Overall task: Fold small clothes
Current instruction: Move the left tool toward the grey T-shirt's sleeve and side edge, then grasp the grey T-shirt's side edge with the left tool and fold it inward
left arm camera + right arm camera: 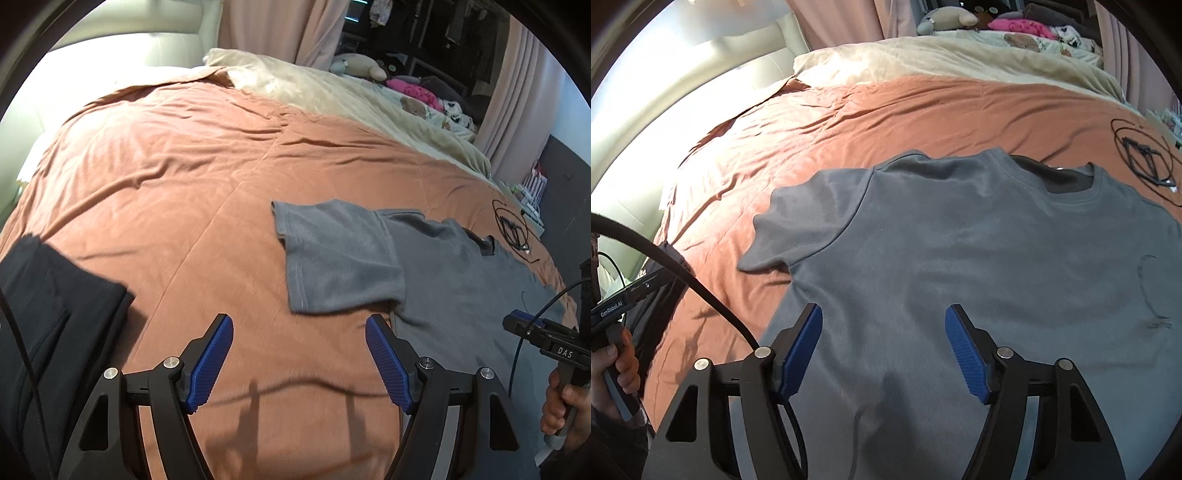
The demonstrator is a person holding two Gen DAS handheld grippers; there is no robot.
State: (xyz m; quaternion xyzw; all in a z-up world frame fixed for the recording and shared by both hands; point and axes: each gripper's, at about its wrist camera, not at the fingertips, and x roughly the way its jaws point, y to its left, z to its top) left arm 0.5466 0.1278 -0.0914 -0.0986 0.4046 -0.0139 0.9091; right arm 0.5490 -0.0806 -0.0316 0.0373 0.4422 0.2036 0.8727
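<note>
One grey T-shirt (960, 258), one black garment (55, 314), two gaping hand-held grippers.

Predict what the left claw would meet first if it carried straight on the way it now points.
Probably the bare orange bedspread. The open left claw points across it, with the grey T-shirt's sleeve just right of that line and the black garment well left. Depth is unclear.

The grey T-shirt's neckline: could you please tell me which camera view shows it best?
The right wrist view: the grey T-shirt lies spread out, its neckline fully visible. The left wrist view shows mainly one sleeve and only a foreshortened bit of neckline.
</note>
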